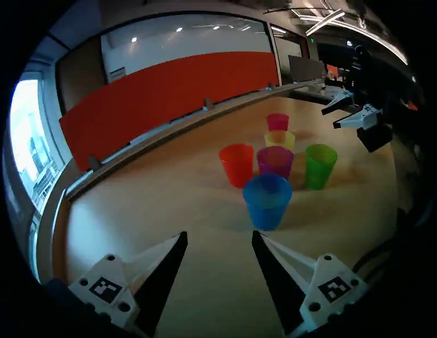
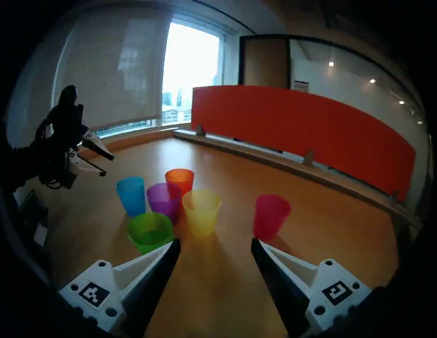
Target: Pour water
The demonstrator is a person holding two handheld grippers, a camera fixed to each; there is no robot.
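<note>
Several coloured plastic cups stand in a cluster on a wooden table. In the left gripper view the blue cup is closest, with orange, purple, green, yellow and pink cups behind it. My left gripper is open and empty, just short of the blue cup. In the right gripper view my right gripper is open and empty, in front of the yellow cup, with the green cup and pink cup on either side. Each gripper also appears far off: right gripper, left gripper.
A long red panel stands behind the table's far edge with a rail along it. A bright window lies beyond the table. Bare wood surrounds the cups on all sides.
</note>
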